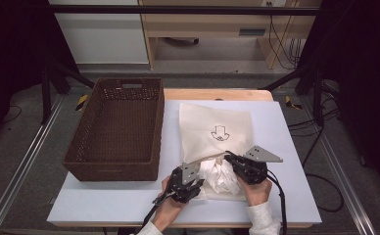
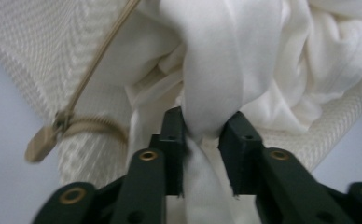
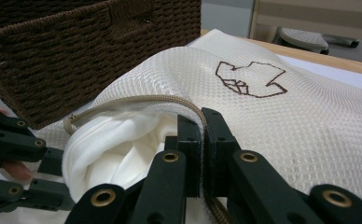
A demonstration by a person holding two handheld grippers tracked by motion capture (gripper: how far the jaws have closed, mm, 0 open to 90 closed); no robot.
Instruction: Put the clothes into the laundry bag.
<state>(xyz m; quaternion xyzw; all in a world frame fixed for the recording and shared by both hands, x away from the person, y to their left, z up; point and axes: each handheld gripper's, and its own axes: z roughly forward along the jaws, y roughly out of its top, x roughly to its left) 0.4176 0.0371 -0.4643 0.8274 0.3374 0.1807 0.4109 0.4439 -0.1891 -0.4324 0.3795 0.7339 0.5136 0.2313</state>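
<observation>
A dark brown woven basket (image 1: 115,128) stands on the pale counter (image 1: 105,198), up and to the left of both sets of fingers and well apart from them.

The left gripper (image 1: 192,184), held in the person's left hand (image 1: 168,203), sits near the counter's front edge. In the left gripper view its fingers (image 2: 175,140) pinch a bunched fold of white cloth (image 2: 226,60) between them, drawn narrow around the fabric. The cloth spills from the open mouth of a cream mesh bag (image 1: 217,128), which lies flat on the counter just beyond and to the right of these fingers. A beige zipper pull (image 2: 41,142) hangs to the left of the fingers, at the bag's edge.

The right gripper (image 1: 232,159), in the person's right hand (image 1: 257,190), sits just right of the cloth. In the right gripper view its fingers (image 3: 216,140) are pressed together on the bag's zippered upper rim (image 3: 170,99), holding the mouth lifted, with the white cloth bundled below and to their left. A small brown outline print (image 3: 250,79) marks the bag beyond the fingers.
</observation>
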